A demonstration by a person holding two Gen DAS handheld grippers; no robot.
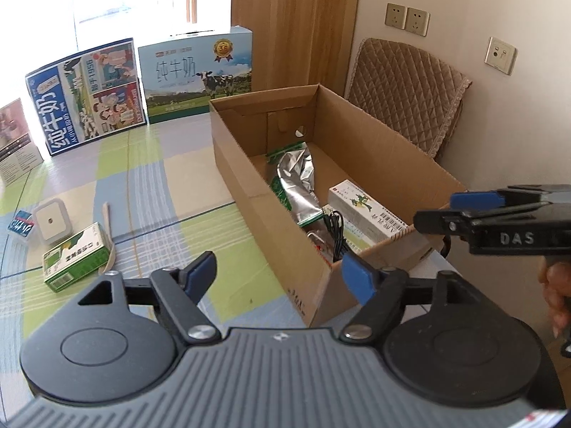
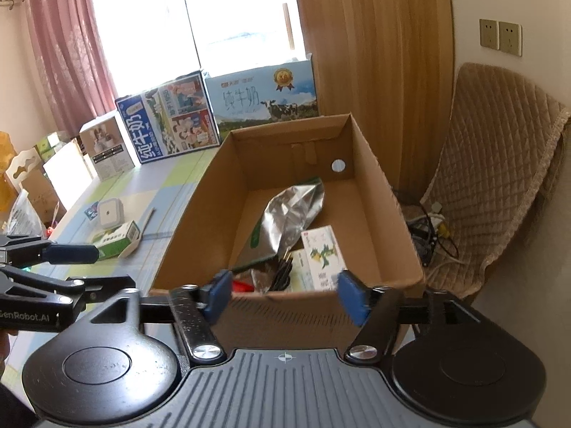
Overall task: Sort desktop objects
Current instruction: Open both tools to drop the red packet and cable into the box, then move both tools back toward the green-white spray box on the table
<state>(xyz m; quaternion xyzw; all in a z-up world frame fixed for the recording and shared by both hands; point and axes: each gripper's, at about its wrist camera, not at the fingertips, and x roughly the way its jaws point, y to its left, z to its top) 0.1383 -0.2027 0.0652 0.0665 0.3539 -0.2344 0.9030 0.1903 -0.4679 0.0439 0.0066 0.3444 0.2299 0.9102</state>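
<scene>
An open cardboard box [image 1: 235, 149] [image 2: 378, 192] stands on the table and holds a silver foil bag [image 1: 298, 178] [image 2: 289, 210], a white medicine box [image 1: 367, 214] [image 2: 323, 249] and a black cable [image 1: 335, 232]. Left of it on the cloth lie a green and white box [image 1: 76, 256] [image 2: 117, 239], a white square device [image 1: 51, 223] [image 2: 110, 212], a small blue packet [image 1: 20, 226] and a wooden stick [image 1: 109, 228]. My left gripper [image 1: 280, 278] is open and empty, near the box's front left corner. My right gripper [image 2: 282, 294] is open and empty, above the box's near wall.
Two milk cartons [image 1: 89, 96] [image 1: 196, 78] stand at the table's far edge, with a smaller box [image 2: 105, 149] to their left. A padded chair [image 1: 410, 89] [image 2: 499, 164] stands right of the box, by a wall with sockets [image 1: 407, 19]. Cables lie on the chair seat [image 2: 431, 232].
</scene>
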